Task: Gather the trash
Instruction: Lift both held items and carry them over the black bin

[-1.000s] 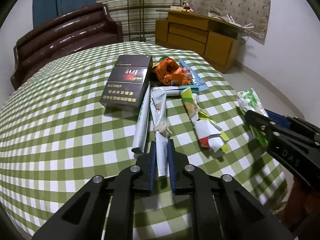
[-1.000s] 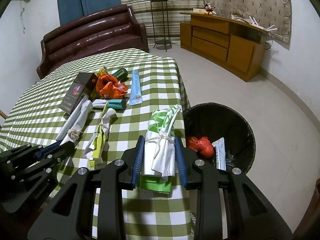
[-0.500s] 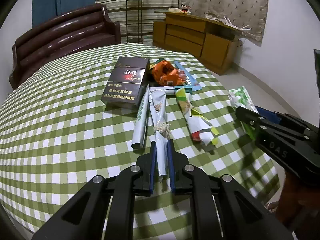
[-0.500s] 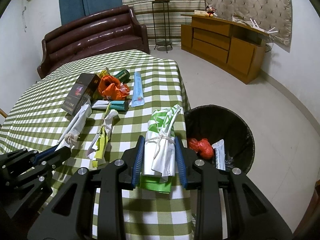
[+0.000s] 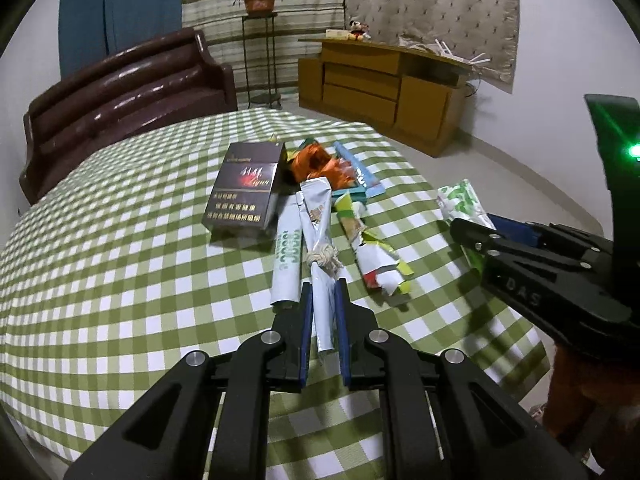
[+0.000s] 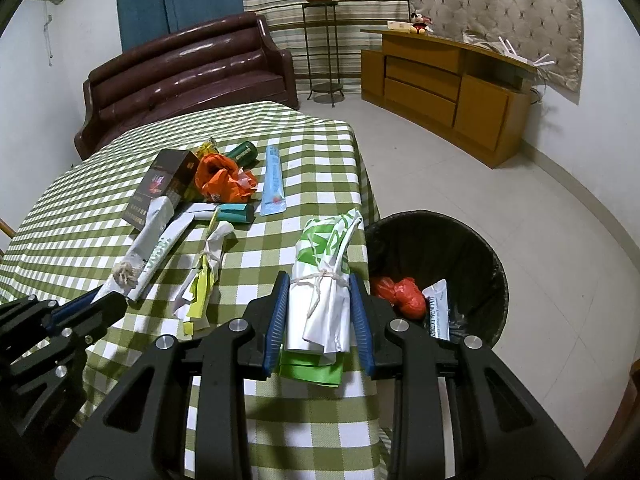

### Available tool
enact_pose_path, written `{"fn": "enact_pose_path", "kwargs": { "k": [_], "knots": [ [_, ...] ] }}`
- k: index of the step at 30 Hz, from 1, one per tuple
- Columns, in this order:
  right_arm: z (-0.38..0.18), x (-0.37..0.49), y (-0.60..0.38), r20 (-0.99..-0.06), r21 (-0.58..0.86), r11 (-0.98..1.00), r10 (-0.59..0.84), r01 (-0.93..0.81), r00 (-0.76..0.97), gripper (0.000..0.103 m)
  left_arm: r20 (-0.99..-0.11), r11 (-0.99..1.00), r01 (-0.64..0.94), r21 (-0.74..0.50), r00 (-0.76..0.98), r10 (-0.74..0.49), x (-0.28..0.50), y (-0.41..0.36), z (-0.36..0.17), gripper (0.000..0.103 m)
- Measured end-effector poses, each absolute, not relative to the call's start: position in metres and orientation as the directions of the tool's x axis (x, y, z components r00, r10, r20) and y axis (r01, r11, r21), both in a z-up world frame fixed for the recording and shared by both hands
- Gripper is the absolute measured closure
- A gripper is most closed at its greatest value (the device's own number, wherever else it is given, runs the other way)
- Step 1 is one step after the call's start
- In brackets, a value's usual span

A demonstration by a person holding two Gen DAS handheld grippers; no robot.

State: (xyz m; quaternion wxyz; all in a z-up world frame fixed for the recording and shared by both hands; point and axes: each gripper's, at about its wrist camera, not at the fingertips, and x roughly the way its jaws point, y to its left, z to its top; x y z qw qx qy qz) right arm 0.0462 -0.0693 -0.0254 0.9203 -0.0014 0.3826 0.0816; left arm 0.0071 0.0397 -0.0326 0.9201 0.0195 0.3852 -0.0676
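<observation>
While the left gripper [image 5: 323, 298] is pinching the string-tied grey wrapper [image 5: 318, 236] on the checkered table [image 5: 120, 264], the right gripper [image 6: 319, 306] is clamping the green-and-white bundle [image 6: 326, 264] near the table's edge. Its lower end is hiding behind the fingers. Beside it, the black bin [image 6: 486, 256] is holding a red bag [image 6: 400, 294] and a white packet [image 6: 437, 312], print unreadable.

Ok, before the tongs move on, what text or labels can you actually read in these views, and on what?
"DAS": embossed on the side of the right tongs.
Dark cigarette carton: red script logo and three lines of pale Chinese characters, too blurred to read.
Pale rolled wrapper: green print, unreadable.
Blue sachet: print too small.
White packet in the black bin: dark lettering, illegible.
</observation>
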Motion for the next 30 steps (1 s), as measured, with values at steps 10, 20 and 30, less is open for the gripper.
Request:
{"fn": "enact_pose_path", "kwargs": {
  "k": [10,20,30],
  "knots": [
    [-0.017,0.046,-0.087,-0.684,0.046,0.993,0.113,-0.112,0.721,0.073,-0.691,0.989,0.146,-0.013,0.714,-0.114,0.019,0.029,-0.025,0.091],
    [-0.010,0.052,-0.124,-0.661,0.017,1.000,0.029,-0.024,0.750,0.073,-0.651,0.982,0.189,-0.001,0.746,-0.144,0.048,-0.008,-0.016,0.091],
    [-0.009,0.069,-0.163,-0.641,-0.001,0.999,-0.040,0.051,0.766,0.073,-0.643,0.970,0.244,0.011,0.745,-0.180,0.076,-0.052,-0.019,0.091]
  ]
}}
